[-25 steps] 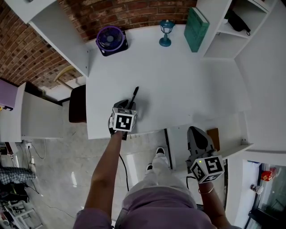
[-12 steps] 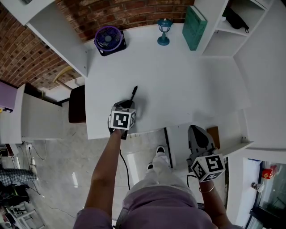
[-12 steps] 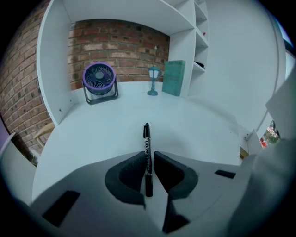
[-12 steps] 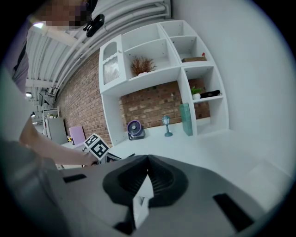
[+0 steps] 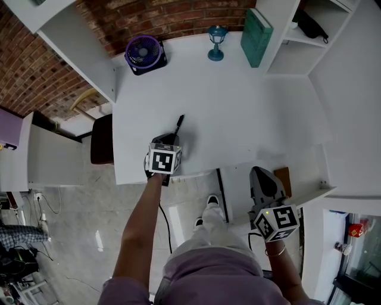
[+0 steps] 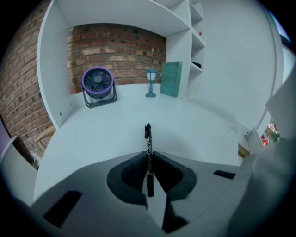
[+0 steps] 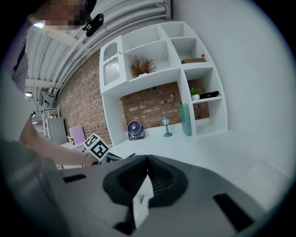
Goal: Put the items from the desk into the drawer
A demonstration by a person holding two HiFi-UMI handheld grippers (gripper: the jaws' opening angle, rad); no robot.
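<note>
**Left jaws close onto the black pen; both hands keep their places**

Since a second ago, the left gripper (image 5: 172,140) has hardly shifted on the desk, but its jaws have just been closing, and the slim black marker pen (image 5: 179,124) now sits between them. In the left gripper view the two dark pads press on the pen's barrel from either side, near its rear end. The capped front end sticks out ahead of the jaws, and the pen lies flat on the desk.

The surface is a wide white desk (image 5: 244,107) set in a white alcove, with a red brick wall (image 5: 178,15) behind it. Along the back edge stand a small purple round fan (image 5: 144,52), a little blue lantern-shaped lamp (image 5: 216,40) and an upright green book (image 5: 257,36). The book leans against a white open shelf unit (image 5: 297,44) on the right. A pale tiled floor (image 5: 89,196) shows below the desk's front edge.

The pen lies near the front edge of the desk, left of centre and well apart from the things at the back.

The right gripper (image 5: 262,177) hangs at the lower right over a pulled-out white drawer (image 5: 235,190). Its jaws meet at the tips, with nothing held.
</note>
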